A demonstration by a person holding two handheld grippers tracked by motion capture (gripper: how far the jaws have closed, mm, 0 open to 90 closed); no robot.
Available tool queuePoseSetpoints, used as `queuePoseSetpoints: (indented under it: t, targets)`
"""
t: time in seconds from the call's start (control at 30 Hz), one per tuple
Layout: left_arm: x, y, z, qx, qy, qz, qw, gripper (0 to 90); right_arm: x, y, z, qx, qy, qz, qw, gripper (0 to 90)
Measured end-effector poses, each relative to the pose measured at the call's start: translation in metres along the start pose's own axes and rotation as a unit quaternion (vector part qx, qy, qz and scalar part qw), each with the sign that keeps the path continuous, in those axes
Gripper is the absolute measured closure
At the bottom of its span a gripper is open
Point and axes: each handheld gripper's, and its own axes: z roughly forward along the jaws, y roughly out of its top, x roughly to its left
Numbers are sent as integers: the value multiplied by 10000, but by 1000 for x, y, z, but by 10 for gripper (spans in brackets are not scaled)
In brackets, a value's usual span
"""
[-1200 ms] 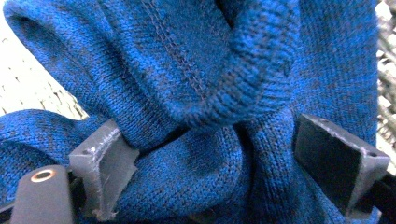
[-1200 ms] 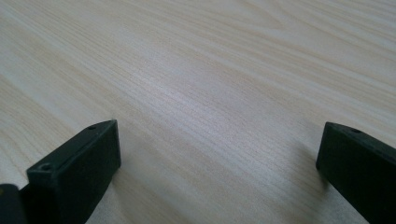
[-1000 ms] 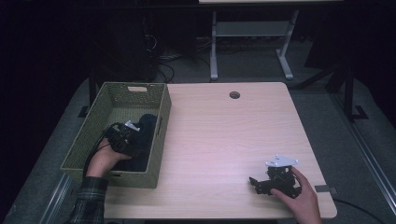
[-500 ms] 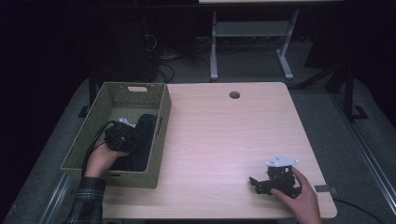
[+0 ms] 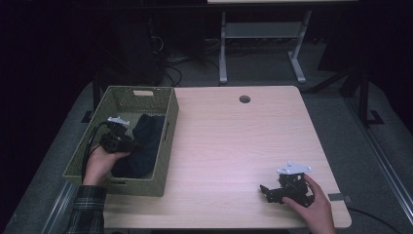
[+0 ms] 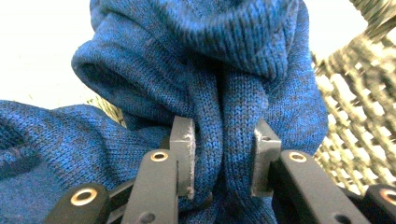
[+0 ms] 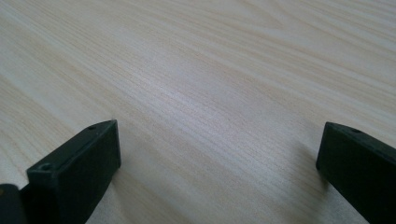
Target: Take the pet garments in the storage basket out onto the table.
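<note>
Two grippers, one per hand. Left gripper [image 5: 127,143]: at the left of the high view, inside the woven basket [image 5: 169,119], pointing toward frame right. Its jaws have just been closing and now stand clenched on a fold of the blue knit garment [image 6: 224,93]; in the left gripper view both pads [image 6: 183,154] press into a bunched ridge of the knit, which rises between them toward the top of the frame. Left hand [image 5: 100,163]: wrapped round the gripper body, plaid sleeve entering from the bottom left corner.

Right gripper [image 5: 272,191]: lower right of the high view, resting on the table [image 5: 234,141], held by the right hand [image 5: 311,202], grey plate on top. Jaws released and spread wide; in the right gripper view they stand at the lower left and lower right corners with bare wood grain between them.

Garment: dark blue heap lying in the basket, against its right-hand wall in the high view. Basket: olive-green weave, rectangular, at the table's left edge, well apart from the right gripper.

Table: pale wood, with a round cable hole [image 5: 244,99] near its far edge.
</note>
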Motion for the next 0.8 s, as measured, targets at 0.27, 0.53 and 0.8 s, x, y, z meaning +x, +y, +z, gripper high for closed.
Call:
queuePoseSetpoints:
  t: [0.27,0.53,0.8]
  targets:
    - [3,0,-15,-474,-150,-159,9986,698,0,0,0,1,2,1,10000,0]
    - [7,0,-38,-1075,-225,-324,9934,703,0,0,0,0,2,1,10000,0]
    - [6,1,-62,-1741,-420,-400,9830,705,0,0,0,-1,2,0,10000,0]
